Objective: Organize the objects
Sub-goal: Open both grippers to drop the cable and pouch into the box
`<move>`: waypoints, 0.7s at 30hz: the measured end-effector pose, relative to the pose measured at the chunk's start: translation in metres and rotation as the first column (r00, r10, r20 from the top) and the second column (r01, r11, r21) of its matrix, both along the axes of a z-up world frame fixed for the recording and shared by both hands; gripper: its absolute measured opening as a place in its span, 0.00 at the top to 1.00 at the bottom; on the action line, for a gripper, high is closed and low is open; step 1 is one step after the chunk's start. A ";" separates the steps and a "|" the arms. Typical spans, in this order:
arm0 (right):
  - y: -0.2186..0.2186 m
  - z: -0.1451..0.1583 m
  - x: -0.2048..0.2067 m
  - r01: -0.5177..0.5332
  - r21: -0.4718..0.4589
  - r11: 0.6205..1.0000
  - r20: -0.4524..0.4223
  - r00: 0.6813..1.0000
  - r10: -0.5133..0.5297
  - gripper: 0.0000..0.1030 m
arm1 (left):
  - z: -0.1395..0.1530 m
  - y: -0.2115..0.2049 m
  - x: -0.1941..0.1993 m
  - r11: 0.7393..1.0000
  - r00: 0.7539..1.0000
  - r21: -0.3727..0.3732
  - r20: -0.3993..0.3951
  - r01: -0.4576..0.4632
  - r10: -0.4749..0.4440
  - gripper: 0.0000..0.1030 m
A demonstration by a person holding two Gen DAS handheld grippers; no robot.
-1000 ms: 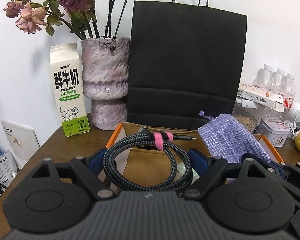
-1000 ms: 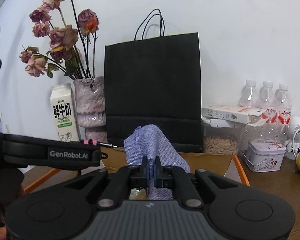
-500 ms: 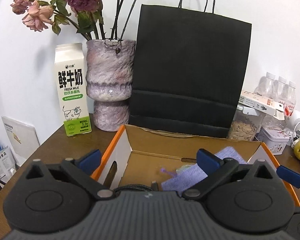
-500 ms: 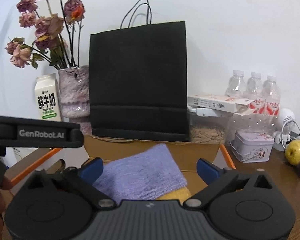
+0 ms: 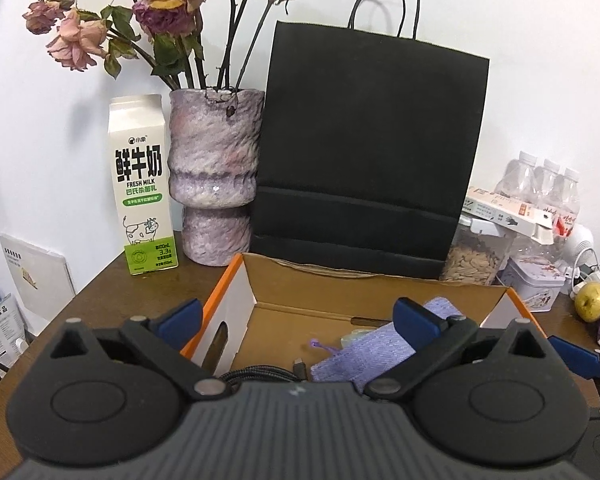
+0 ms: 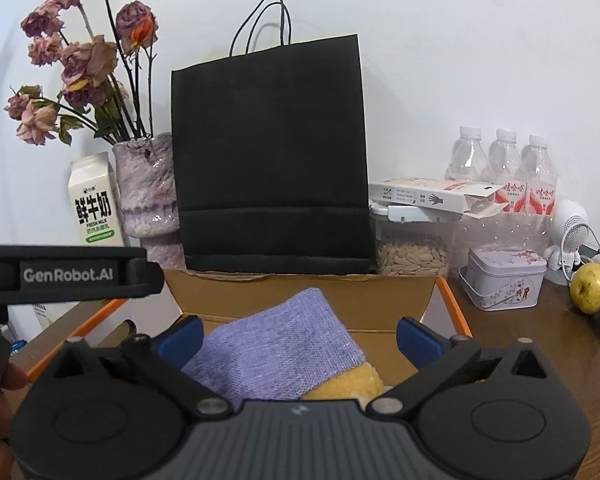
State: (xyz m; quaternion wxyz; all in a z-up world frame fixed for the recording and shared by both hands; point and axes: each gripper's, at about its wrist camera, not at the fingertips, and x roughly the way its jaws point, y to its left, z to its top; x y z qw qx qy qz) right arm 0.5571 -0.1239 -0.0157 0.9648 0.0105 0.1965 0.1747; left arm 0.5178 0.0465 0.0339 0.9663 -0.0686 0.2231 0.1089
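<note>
Because both the left gripper [image 5: 296,316] and right gripper [image 6: 298,334] stood wide and empty, the lilac woven pouch [image 6: 276,350] and braided grey cable [image 5: 264,374] lay loose inside the orange-edged cardboard box [image 5: 236,300]; withdrawing carelessly could snag the pouch's drawstring.

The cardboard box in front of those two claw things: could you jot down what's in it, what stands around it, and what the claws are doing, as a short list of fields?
box: open cardboard box with orange edges, on a brown table
inside: purple cloth pouch, braided cable, something yellow partly under the pouch
behind box: black paper bag, vase of dried roses, milk carton
right of box: seed jar, tin, water bottles, yellow fruit
left gripper: open, holding nothing
right gripper: open above the pouch, not gripping it
</note>
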 end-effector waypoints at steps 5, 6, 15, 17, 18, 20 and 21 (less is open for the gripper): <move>-0.003 0.007 -0.014 -0.013 -0.013 1.000 0.024 1.000 0.013 0.00 | 0.005 -0.004 -0.012 1.000 1.000 -0.010 0.019 0.015 -0.015 0.00; -0.005 0.008 -0.018 -0.014 -0.015 1.000 0.028 1.000 0.015 0.00 | 0.007 -0.005 -0.016 1.000 1.000 -0.010 0.026 0.018 -0.017 0.00; -0.022 0.010 -0.053 -0.016 -0.041 0.999 0.062 0.998 0.019 0.00 | 0.017 -0.008 -0.053 0.999 0.996 -0.005 0.080 0.040 -0.039 0.00; -0.026 0.010 -0.063 -0.018 -0.043 0.999 0.071 0.997 0.021 0.00 | 0.017 -0.008 -0.062 0.999 0.995 -0.002 0.088 0.043 -0.043 0.00; -0.028 0.010 -0.068 -0.018 -0.044 0.999 0.077 0.997 0.022 0.00 | 0.017 -0.008 -0.066 0.999 0.995 0.003 0.087 0.046 -0.046 0.00; -0.033 0.010 -0.078 -0.013 -0.039 0.999 0.092 0.996 0.017 0.00 | 0.015 -0.009 -0.073 0.998 0.995 0.012 0.082 0.055 -0.056 0.00; -0.035 0.010 -0.083 -0.011 -0.035 0.999 0.098 0.995 0.014 0.00 | 0.014 -0.009 -0.077 0.998 0.995 0.012 0.083 0.061 -0.061 0.00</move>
